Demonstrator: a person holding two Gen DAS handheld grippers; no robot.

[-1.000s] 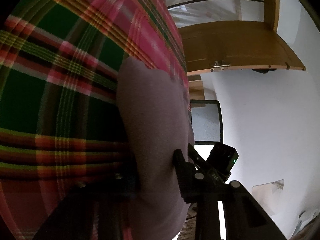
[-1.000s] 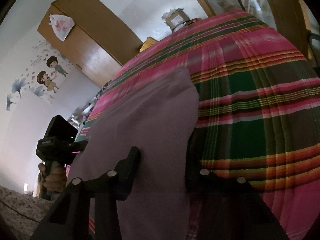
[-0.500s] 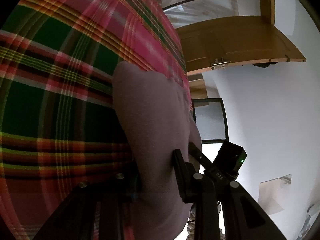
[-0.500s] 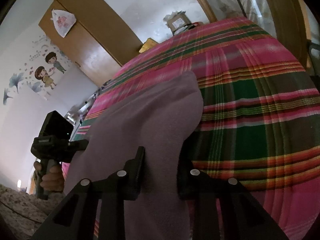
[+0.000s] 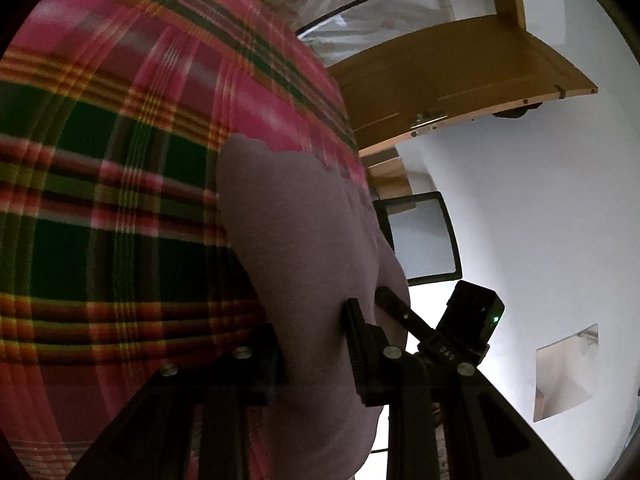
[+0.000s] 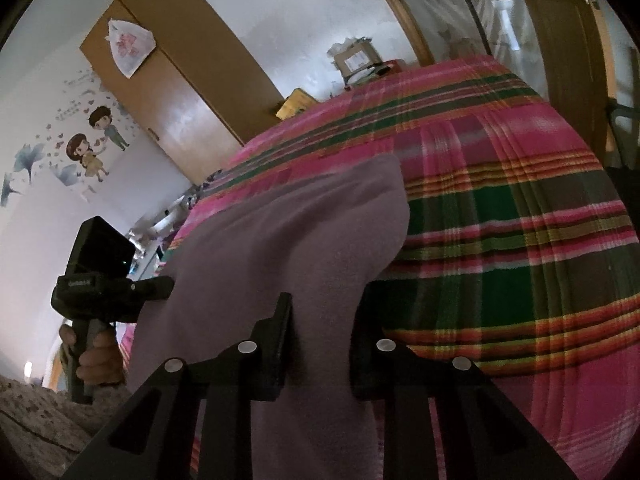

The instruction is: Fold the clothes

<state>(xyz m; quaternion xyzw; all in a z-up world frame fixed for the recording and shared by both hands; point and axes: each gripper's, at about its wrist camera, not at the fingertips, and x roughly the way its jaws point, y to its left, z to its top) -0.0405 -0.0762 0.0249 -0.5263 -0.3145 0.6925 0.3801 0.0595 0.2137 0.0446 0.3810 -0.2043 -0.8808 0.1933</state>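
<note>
A mauve garment [image 5: 296, 232] lies on a pink and green plaid bedspread [image 5: 120, 200], its near edge lifted towards me. My left gripper [image 5: 316, 344] has that edge between its fingers; the jaws are closing and the pads press on the cloth. In the right wrist view the same garment [image 6: 288, 240] runs back over the bedspread [image 6: 500, 240]. My right gripper [image 6: 320, 340] pinches a bunched fold of it, jaws also closing. A hand [image 6: 96, 360] holds the left gripper's body at the garment's left side.
A wooden wardrobe [image 6: 168, 92] with a plastic bag on top stands at the left. A cardboard box [image 6: 356, 60] sits past the bed's far end. A wooden door [image 5: 460, 76] and a dark framed panel [image 5: 420, 236] are to the right of the bed.
The right gripper's fingers have drawn together around the garment's fold and lifted slightly. The left gripper has rolled a little while keeping the cloth between its fingers.
</note>
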